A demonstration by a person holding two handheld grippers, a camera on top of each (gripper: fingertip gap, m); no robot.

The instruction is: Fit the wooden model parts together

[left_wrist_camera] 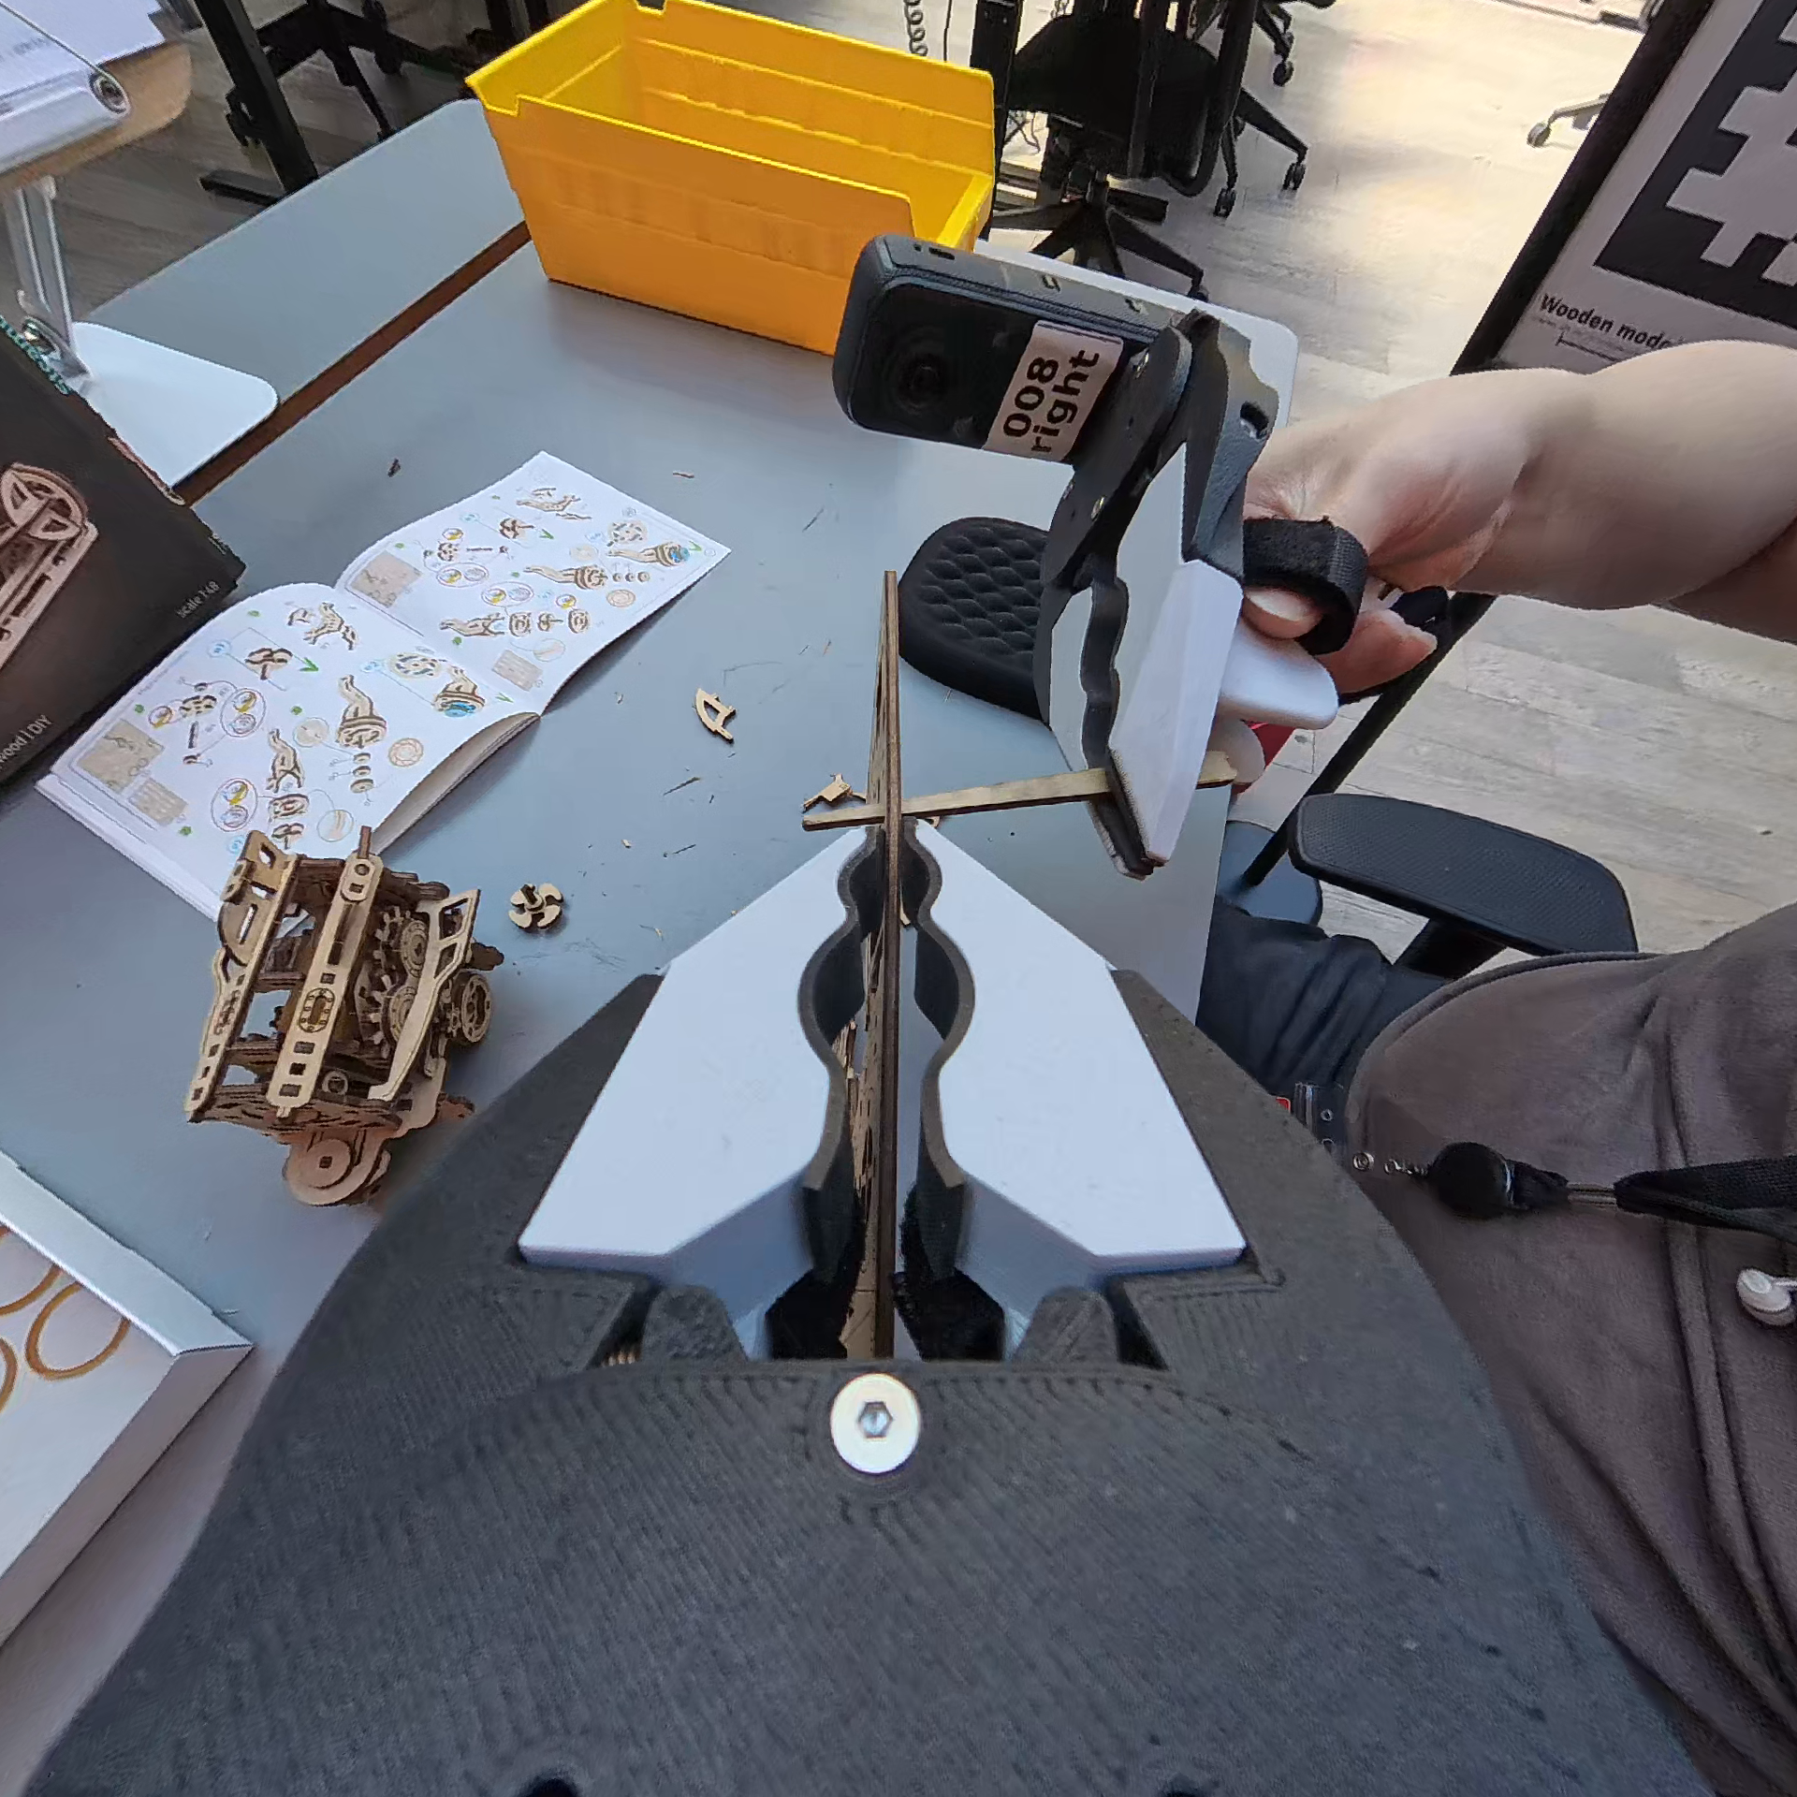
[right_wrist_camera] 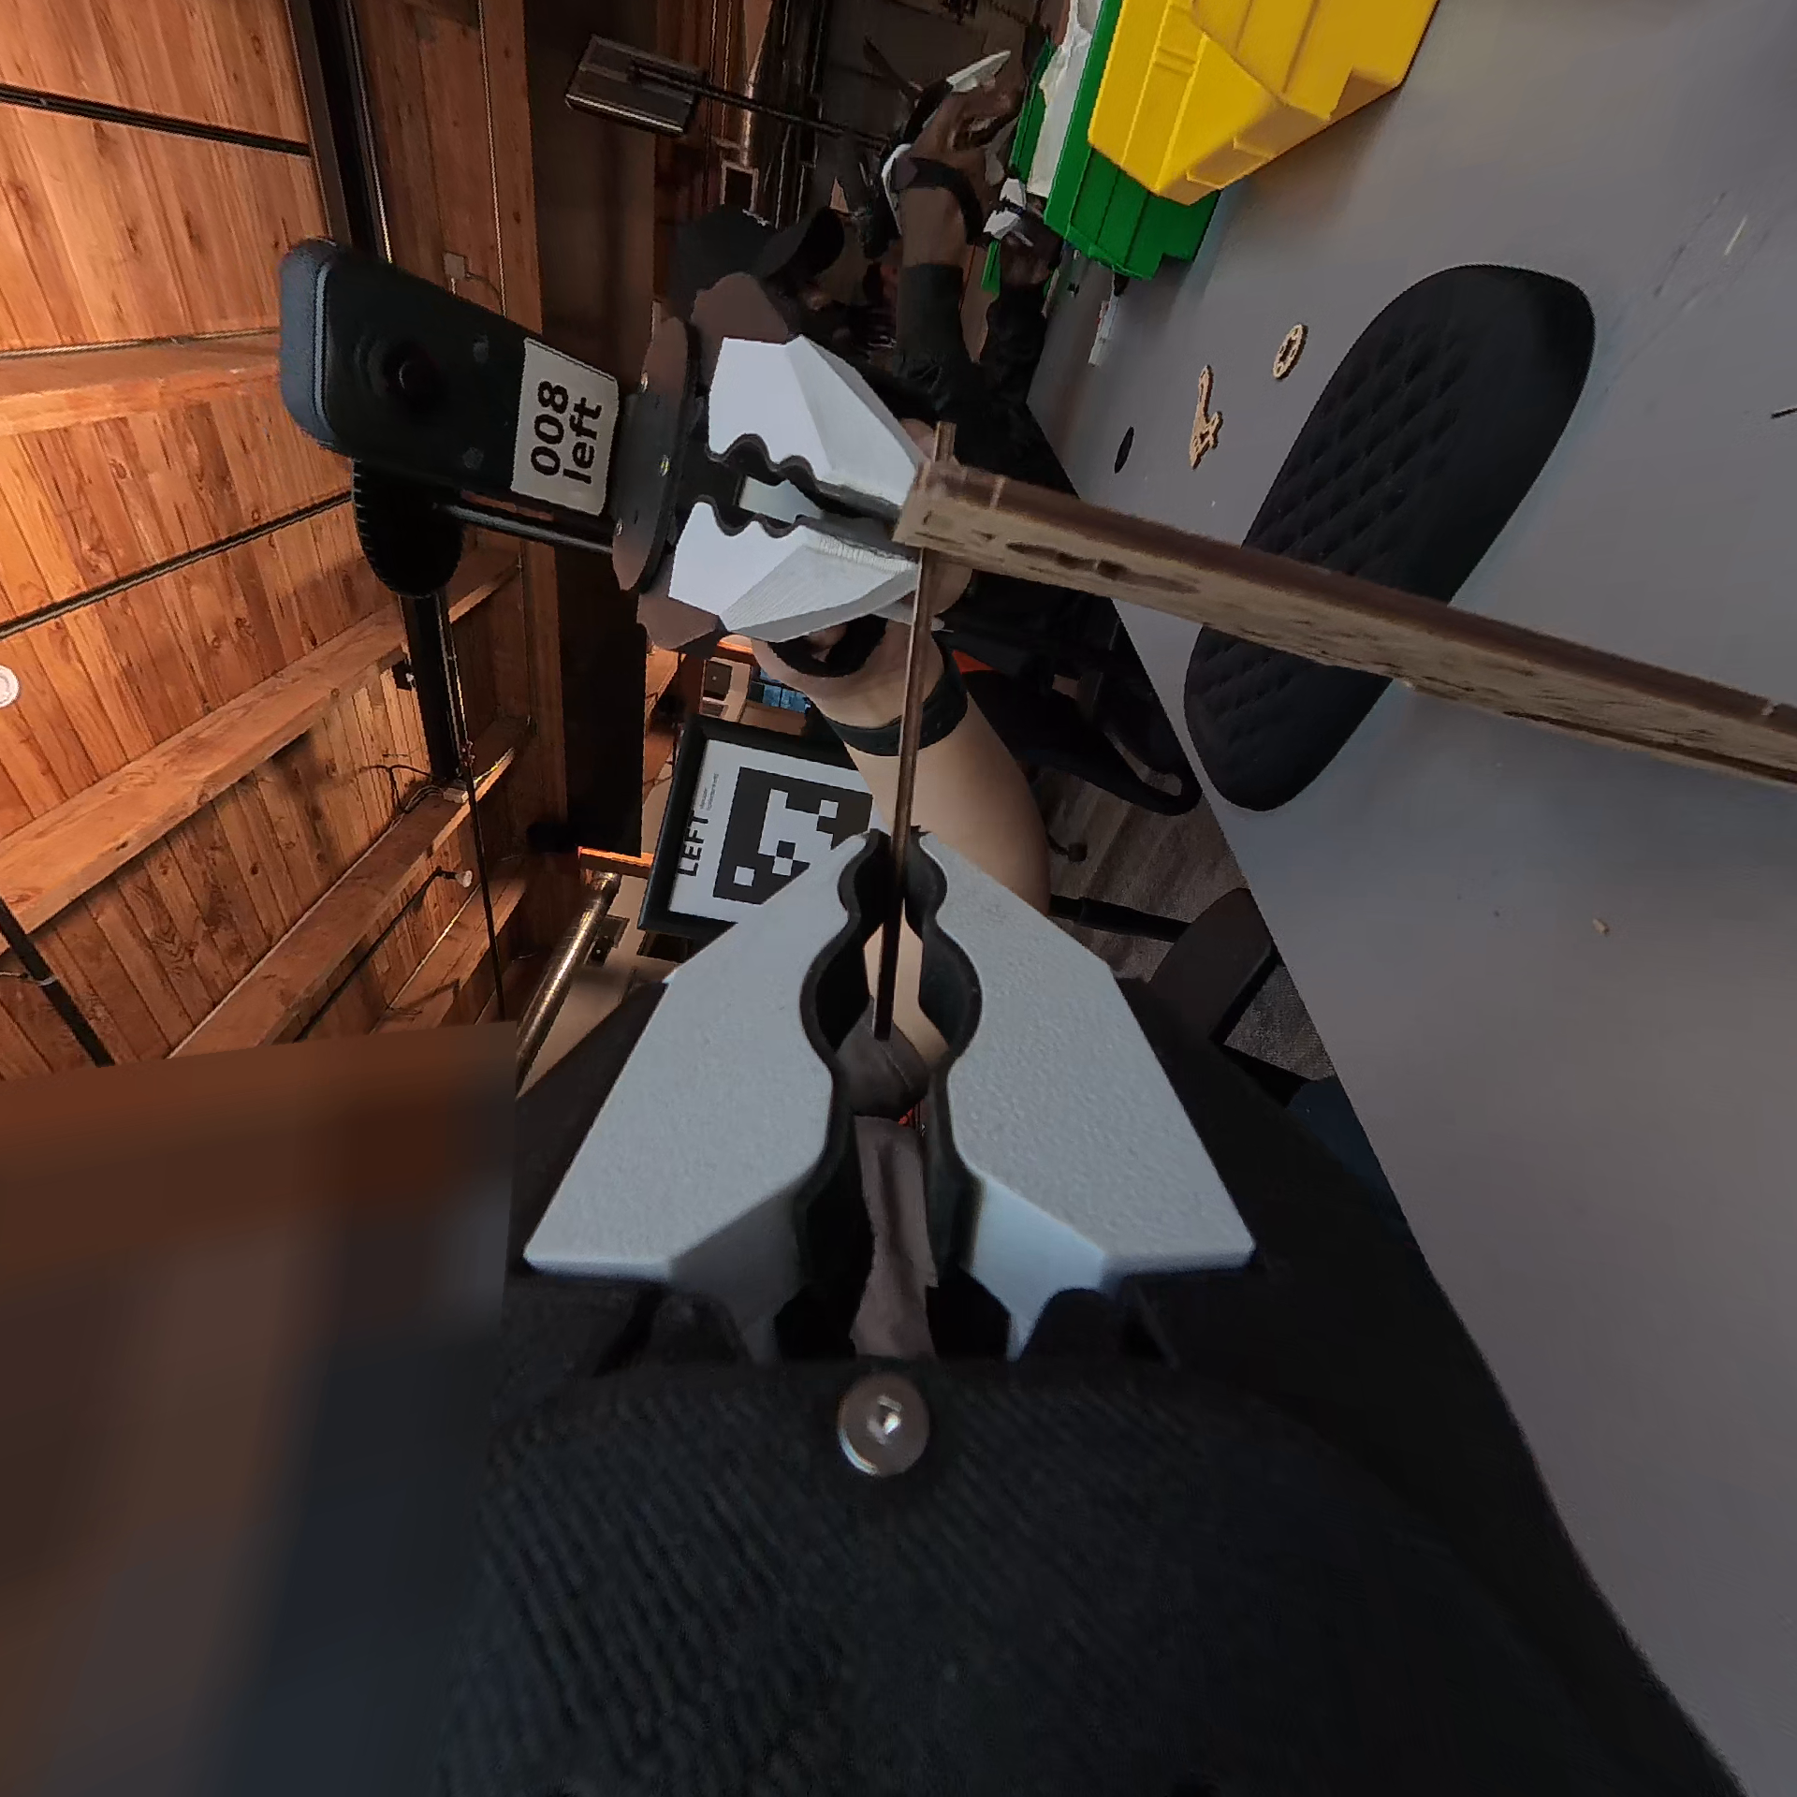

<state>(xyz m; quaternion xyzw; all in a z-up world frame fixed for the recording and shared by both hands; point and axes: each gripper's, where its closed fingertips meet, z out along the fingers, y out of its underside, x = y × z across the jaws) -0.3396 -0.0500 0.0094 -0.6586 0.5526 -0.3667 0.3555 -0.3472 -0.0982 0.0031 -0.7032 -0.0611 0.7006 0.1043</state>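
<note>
I can't make out either thin wooden sheet's face, both being edge-on; my left gripper [left_wrist_camera: 887, 875] is pinched tight on one wooden sheet [left_wrist_camera: 887, 700]; my right gripper [right_wrist_camera: 893, 875] clamps the second sheet [left_wrist_camera: 972, 799], crossing the first above the grey table [left_wrist_camera: 583, 389].

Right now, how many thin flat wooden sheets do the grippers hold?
2. One upright wooden sheet sits in the left gripper; a crossing wooden sheet sits in the right gripper. Others may be hidden.
</note>
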